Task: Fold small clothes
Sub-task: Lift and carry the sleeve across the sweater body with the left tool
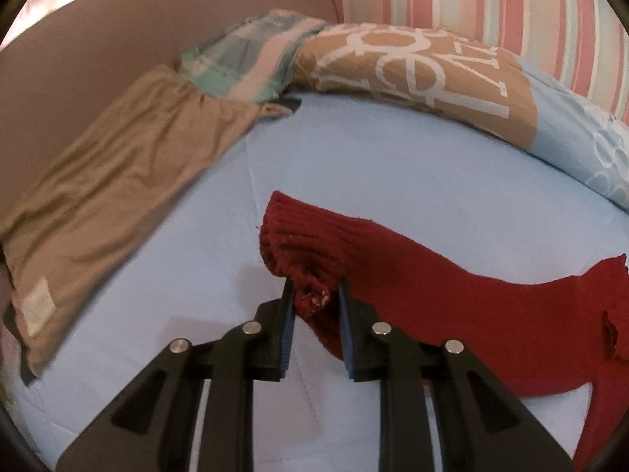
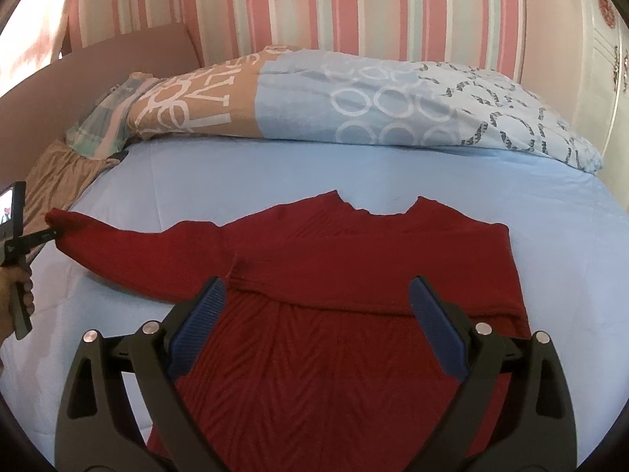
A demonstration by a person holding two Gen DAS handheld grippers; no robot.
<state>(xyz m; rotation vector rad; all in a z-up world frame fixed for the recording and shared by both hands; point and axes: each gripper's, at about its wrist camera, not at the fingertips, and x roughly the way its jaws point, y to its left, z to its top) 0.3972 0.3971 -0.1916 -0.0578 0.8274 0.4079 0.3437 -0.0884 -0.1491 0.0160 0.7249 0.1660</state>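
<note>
Red knit sweater point(image 2: 354, 275) lies flat mid-frame on blue sheet point(image 2: 471, 188), soft, floppy & stretchy, best held at ribbed cuff point(image 1: 298, 244) where left gripper point(image 1: 314, 291) is clamped; right gripper point(image 2: 316, 299) hangs apart over 1 hem fold

In your left wrist view, the red sweater point(image 1: 471, 306) ran off the right edge, and the cuff's lower edge was hidden between the left gripper point(image 1: 314, 295) pads. The tan cloth point(image 1: 98, 204) was blurred, its label unreadable. In your right wrist view, the right gripper point(image 2: 316, 295) covered the sweater's hem.
</note>
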